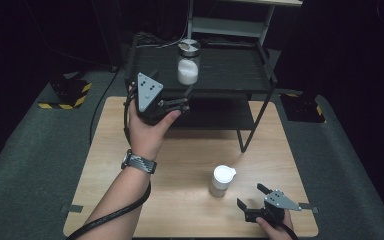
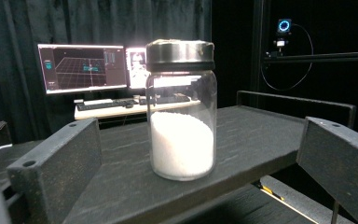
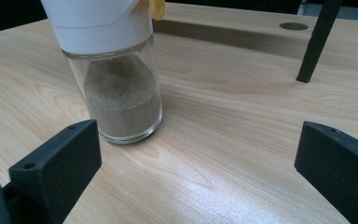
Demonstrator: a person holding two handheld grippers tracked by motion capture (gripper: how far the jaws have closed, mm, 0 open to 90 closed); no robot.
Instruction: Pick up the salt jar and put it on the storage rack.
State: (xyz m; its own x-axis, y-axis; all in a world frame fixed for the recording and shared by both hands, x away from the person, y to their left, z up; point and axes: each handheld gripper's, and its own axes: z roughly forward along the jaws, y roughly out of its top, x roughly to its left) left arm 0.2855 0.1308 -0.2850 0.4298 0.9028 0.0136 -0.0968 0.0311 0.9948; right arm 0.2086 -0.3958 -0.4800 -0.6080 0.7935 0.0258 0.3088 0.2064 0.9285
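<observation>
Right now my left gripper [image 1: 180, 95], jaws wide open, faces the clear glass jar of white powder with a metal lid [image 2: 181, 109] on the black shelf [image 1: 230, 67]. I'd centre it, then close low. Right gripper [image 1: 252, 200] open near the brown-powder shaker with a white cap [image 1: 222, 181]. Count: two containers, two grippers.

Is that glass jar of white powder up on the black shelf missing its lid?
No, the jar of white powder stands upright on the black shelf with a dark metal lid closing its top.
</observation>
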